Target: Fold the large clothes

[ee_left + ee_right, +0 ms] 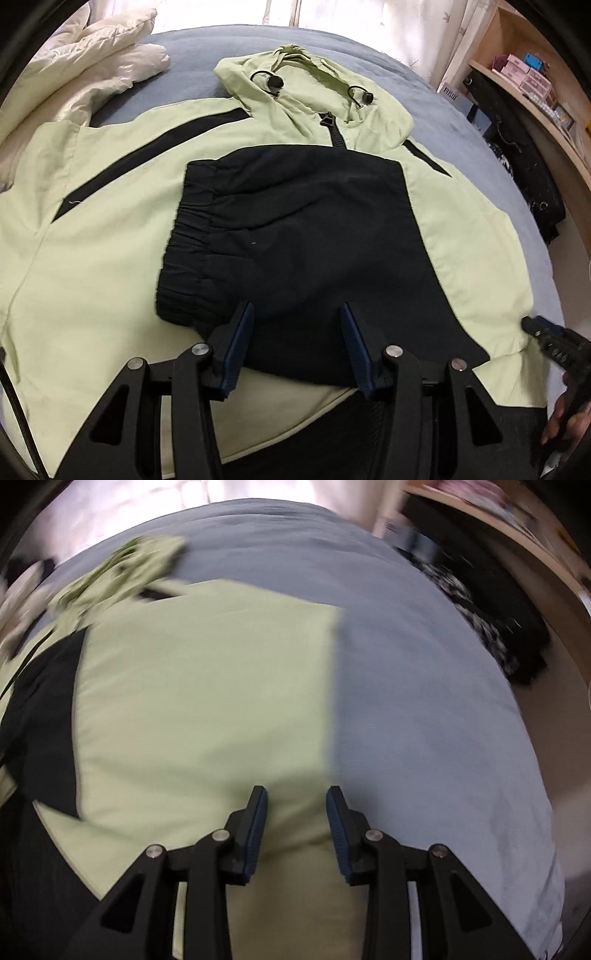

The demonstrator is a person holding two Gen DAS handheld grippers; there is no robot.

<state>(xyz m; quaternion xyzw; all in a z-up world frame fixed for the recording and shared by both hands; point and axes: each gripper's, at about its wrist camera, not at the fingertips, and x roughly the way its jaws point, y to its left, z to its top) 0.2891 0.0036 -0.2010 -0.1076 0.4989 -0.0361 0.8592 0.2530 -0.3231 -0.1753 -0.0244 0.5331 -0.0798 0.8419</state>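
While spread flat on the grey-blue bed (192,51), hood (314,85) at the far end, lies a pale green jacket (92,266) with black stripes. On its chest, a black sleeve (295,236) folded across, elastic cuff (184,258) toward the left. Over the near edge of that black cloth, left tool (297,325): blue pads apart, released, nothing pinched between them, cloth only beneath. At the right edge of the left view, right tool (535,328) beside the jacket's near right corner, with a hand (565,417) behind it. In the right view, heavily blurred, right tool (297,805) likewise released, pads parted over the jacket's (203,701) right border, where green meets the bed (424,720); no fabric gripped. Cannot tell whether the pads brush the cloth. Far left on the bed, a crumpled white puffy garment (96,55), well apart from the jacket. Along the right side, beyond the bed, a wooden shelf (517,48) with small boxes, and dark bags (528,177) below it. Bright curtains (351,14) at the far end.
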